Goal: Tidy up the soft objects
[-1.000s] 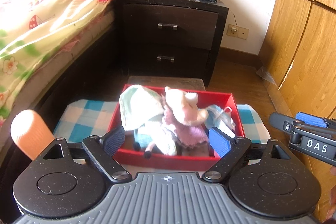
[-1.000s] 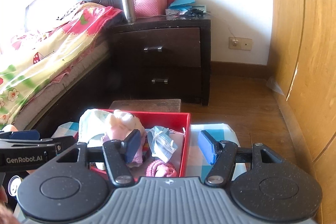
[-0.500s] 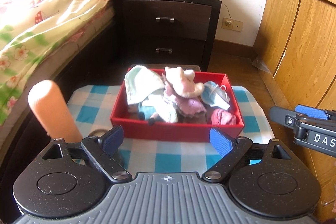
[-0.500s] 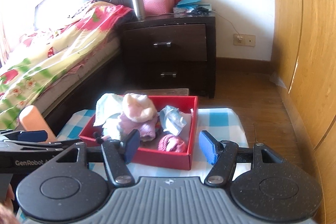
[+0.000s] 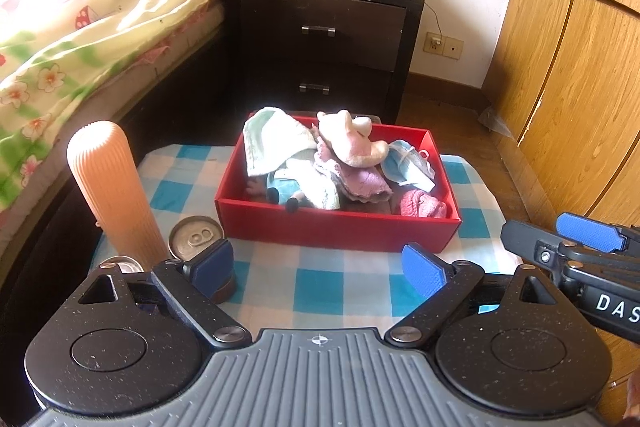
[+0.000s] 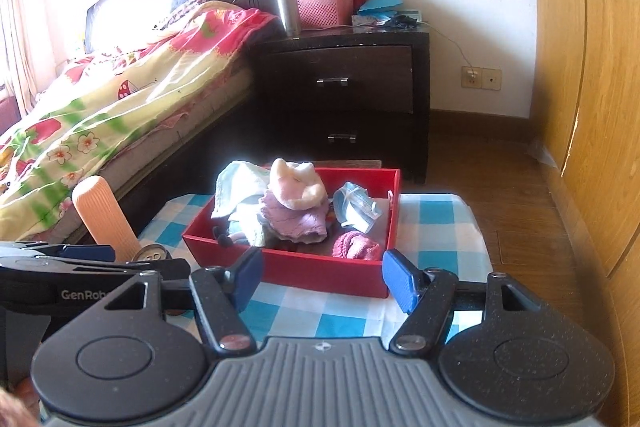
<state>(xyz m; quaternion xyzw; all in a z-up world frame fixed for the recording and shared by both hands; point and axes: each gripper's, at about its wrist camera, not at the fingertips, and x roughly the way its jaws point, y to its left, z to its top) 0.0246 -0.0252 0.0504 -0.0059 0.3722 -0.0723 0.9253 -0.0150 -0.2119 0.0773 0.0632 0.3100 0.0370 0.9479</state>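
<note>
The soft things all lie heaped in the red box (image 5: pixel 338 225) on the checked cloth (image 5: pixel 332 279), in the middle of the small table ahead of me. There is a pale green towel (image 5: pixel 276 143) draped at the far left, a cream and pink plush toy (image 5: pixel 350 141) on top of the pile, a lilac knitted piece (image 5: pixel 362 181) under it, a blue face mask (image 5: pixel 408 163) to the right and a small pink knitted lump (image 5: pixel 422 205) in the near right corner.

I judge all of these light, limp and easy to squash. None would slip from rubber pads, but the towel would trail and could drag its neighbours out. The mask is flimsy; I would pinch its bunched middle rather than a loop. The toy I would take by its thick body, the towel by a raised fold.

My left claw (image 5: pixel 318 269) stands wide with nothing between its pads, tilted down toward the near wall of the box and well short of it. A can (image 5: pixel 196 237) sits just beside its left pad, with a ribbed orange bottle (image 5: pixel 110 187) next to that. My right claw (image 6: pixel 326 279) is opening, also with nothing between its pads, and points down at the near right part of the box. The two claws sit side by side, near each other.
</note>
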